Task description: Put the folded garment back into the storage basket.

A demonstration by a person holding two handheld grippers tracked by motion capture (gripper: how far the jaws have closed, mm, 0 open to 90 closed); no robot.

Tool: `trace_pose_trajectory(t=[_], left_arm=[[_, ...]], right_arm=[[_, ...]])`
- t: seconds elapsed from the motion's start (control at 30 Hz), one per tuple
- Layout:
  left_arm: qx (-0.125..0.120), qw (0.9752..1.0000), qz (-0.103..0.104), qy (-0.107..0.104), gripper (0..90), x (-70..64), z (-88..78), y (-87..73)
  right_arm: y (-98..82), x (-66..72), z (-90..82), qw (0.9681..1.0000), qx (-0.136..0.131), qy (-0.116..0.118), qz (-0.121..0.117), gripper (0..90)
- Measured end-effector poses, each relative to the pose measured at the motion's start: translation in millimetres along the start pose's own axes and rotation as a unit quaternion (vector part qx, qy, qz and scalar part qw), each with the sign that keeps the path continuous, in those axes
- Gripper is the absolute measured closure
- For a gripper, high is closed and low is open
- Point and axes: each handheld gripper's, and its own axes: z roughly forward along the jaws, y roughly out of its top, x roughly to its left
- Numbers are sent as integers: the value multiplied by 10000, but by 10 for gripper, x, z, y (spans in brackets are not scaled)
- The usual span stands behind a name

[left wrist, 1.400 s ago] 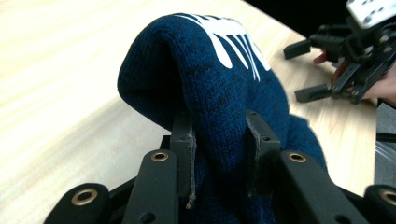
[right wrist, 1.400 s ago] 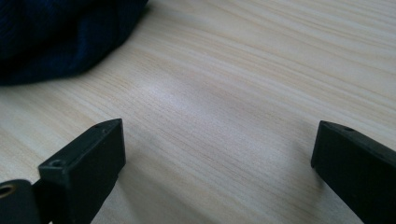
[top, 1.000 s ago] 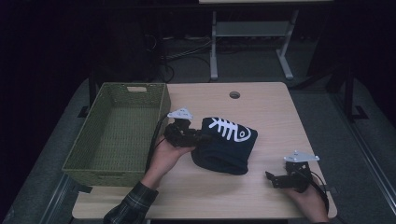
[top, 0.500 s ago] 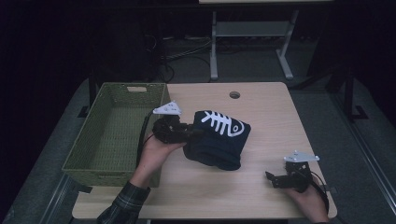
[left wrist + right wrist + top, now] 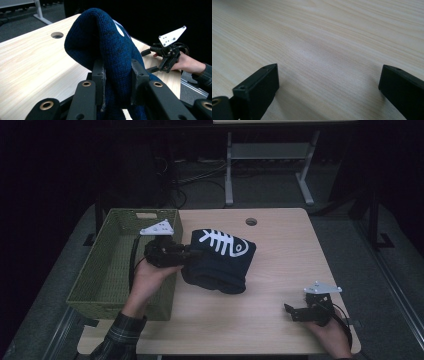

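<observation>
A folded navy knitted garment (image 5: 220,262) with a white fish-skeleton print hangs just above the wooden table (image 5: 285,260), lifted at its left end. My left gripper (image 5: 192,255) is shut on that end, right beside the basket's right wall. In the left gripper view the two pads pinch a thick fold of the navy knit (image 5: 100,32) at my left gripper (image 5: 117,72). My right gripper (image 5: 292,312) rests near the table's front right corner, open, with nothing between its fingers. The right gripper view shows bare wood between the jaws of my right gripper (image 5: 329,75).
A green woven basket (image 5: 100,306) stands along the table's left side, with nothing visible inside. A round cable hole (image 5: 251,222) sits near the table's far edge. A metal stand's legs (image 5: 230,180) and cables lie on the dark floor behind.
My left gripper has carried the navy garment leftward and upward, close to the basket's right wall. The right gripper has stayed in place.
</observation>
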Motion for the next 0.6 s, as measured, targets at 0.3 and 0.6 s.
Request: trace_pose_trajectory(t=[0.3,0.6], left_arm=[[-149,9998,-35,161,704,82,-264,80],[-304,9989,-81,361,704,174,-542,124]], right_arm=[[-1,1,2,10000,-12,-4,6,25],[-1,1,1,10000,-7,-6,3,25]])
